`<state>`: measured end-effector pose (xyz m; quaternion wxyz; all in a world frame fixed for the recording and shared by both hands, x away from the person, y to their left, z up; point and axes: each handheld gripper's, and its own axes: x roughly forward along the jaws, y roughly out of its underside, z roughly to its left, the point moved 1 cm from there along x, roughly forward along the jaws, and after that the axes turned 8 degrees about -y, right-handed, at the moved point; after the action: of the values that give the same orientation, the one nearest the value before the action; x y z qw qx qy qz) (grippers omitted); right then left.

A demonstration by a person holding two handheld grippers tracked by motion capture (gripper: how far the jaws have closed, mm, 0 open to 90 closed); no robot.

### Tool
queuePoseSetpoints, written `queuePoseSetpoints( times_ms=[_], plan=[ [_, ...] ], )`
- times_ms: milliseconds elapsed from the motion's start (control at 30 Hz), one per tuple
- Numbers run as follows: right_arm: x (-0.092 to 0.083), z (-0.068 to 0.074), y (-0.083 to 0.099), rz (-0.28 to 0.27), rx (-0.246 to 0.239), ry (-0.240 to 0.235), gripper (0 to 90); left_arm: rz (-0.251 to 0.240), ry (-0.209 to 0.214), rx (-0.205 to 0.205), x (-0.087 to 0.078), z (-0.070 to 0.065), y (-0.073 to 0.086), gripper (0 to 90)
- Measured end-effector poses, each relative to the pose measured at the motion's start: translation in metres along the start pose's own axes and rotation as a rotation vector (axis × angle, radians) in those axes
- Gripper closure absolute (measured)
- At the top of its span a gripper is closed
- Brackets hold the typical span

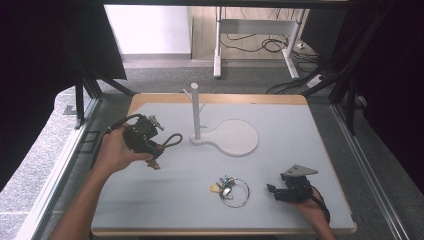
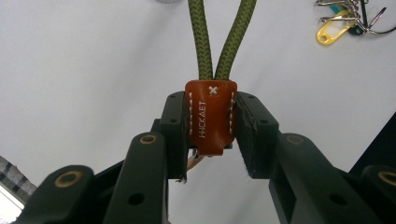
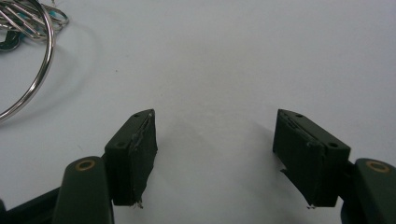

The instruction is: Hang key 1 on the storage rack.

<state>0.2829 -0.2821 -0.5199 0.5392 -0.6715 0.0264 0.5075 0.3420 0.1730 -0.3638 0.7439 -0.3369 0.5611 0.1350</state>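
Hidden: the strap's (image 2: 211,116) lower end is covered by the left gripper (image 2: 210,140).
Cut off: key ring (image 3: 25,60) is clipped in the right gripper view.
Count: one strap, one key ring, one stand (image 1: 196,112).
Left gripper: clamped on strap's orange tab, held above the table's (image 1: 280,120) left side.
Right gripper (image 3: 215,154): jaws held wide apart, nothing gripped.

Left gripper (image 2: 211,135): two black jaws rising from the bottom edge, pads pressed on both sides of a tab.
Leather tab (image 2: 210,116): orange-brown, white stitching along both edges, a stitched cross at the top, stamped lettering running lengthwise; clamped upright between the pads.
Cord loop (image 2: 201,42): olive-green braided, two strands leaving the tab's top and spreading toward the upper edge.
Key bunch (image 2: 348,18): top right corner, metal rings, yellow tag, well apart from the tab.
Table (image 2: 84,70): plain pale surface.
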Motion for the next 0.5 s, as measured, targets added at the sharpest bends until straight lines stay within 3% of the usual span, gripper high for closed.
queuePoseSetpoints(
  times_ms=[500],
  plan=[
    [0.0013, 0.0004, 0.0005, -0.011, 0.0, 0.002, 28.9, 0.027, 0.011, 0.021, 0.0075, -0.0039, -0.002, 66.4]
  ],
)
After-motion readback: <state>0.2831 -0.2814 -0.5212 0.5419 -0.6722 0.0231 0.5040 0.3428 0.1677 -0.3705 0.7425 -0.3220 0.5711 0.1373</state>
